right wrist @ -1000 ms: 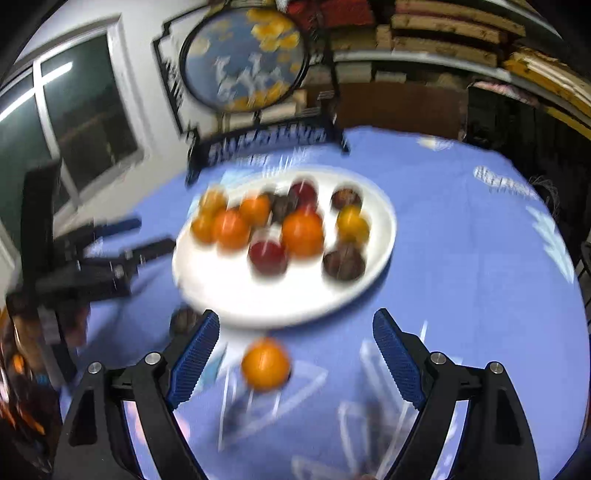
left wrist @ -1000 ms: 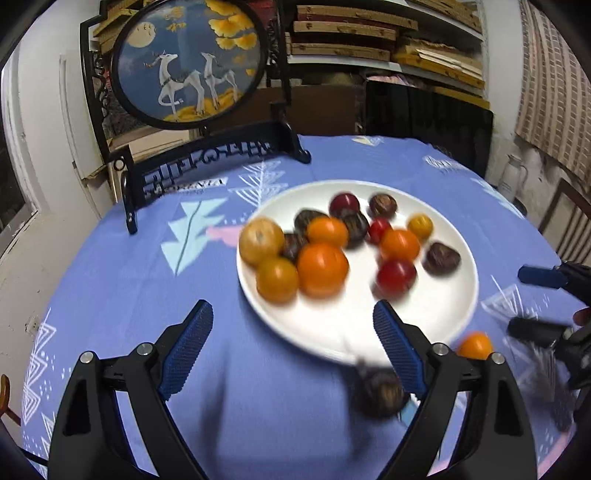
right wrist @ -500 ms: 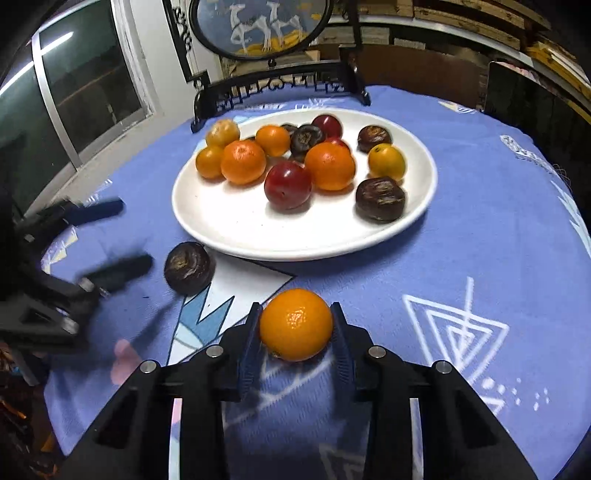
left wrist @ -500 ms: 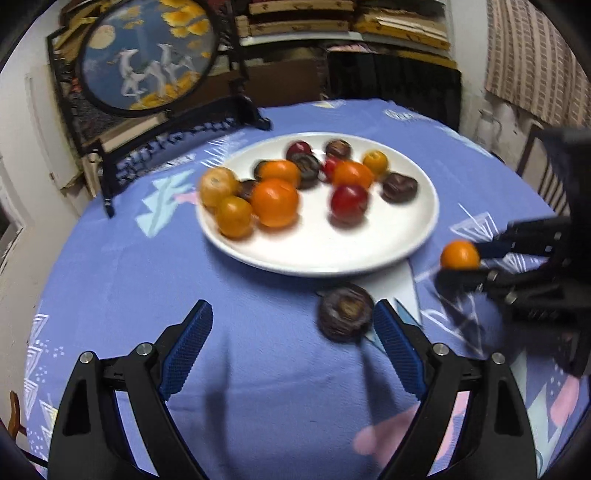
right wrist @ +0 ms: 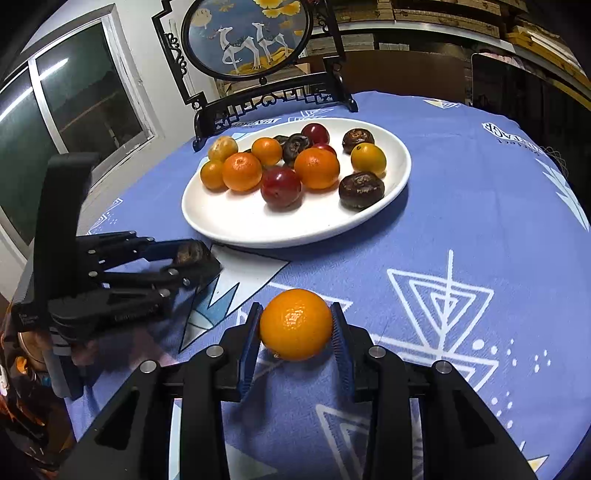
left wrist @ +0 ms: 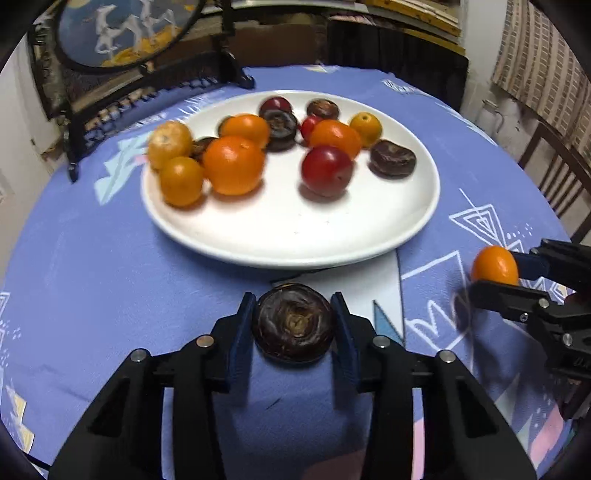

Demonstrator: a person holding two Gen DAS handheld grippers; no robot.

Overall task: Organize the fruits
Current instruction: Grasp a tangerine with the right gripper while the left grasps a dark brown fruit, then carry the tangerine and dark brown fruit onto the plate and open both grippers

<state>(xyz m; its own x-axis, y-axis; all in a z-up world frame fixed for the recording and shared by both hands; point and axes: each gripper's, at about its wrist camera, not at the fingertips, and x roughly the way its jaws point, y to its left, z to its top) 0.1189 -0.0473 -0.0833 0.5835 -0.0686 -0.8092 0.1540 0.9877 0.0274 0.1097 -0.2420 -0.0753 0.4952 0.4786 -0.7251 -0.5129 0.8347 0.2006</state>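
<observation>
While both tools sit low over the blue patterned tablecloth (right wrist: 461,206), your left gripper (left wrist: 294,325) at the bottom centre of the left wrist view has its blue-padded fingers (left wrist: 242,334) pressed against either side of a dark brown wrinkled round fruit (left wrist: 293,322). This fruit lies just in front of the near rim of the large white round plate (left wrist: 295,236), which fills the middle of that frame. In the right wrist view, your right gripper (right wrist: 296,328) at the bottom centre clamps a small bright orange citrus fruit (right wrist: 296,324) between its pads, well below the plate (right wrist: 258,225) in the frame and to the right of the left gripper (right wrist: 192,258), which enters from the left edge. The same orange fruit (left wrist: 494,265) appears at the right edge of the left wrist view, held by the right gripper (left wrist: 496,269). On the plate rest several oranges, two red plums (left wrist: 327,170) and further dark wrinkled fruits, clustered toward its far half. Beyond the plate, in the upper part of both frames, stands a round painted deer screen on a black carved stand (right wrist: 255,33).
</observation>
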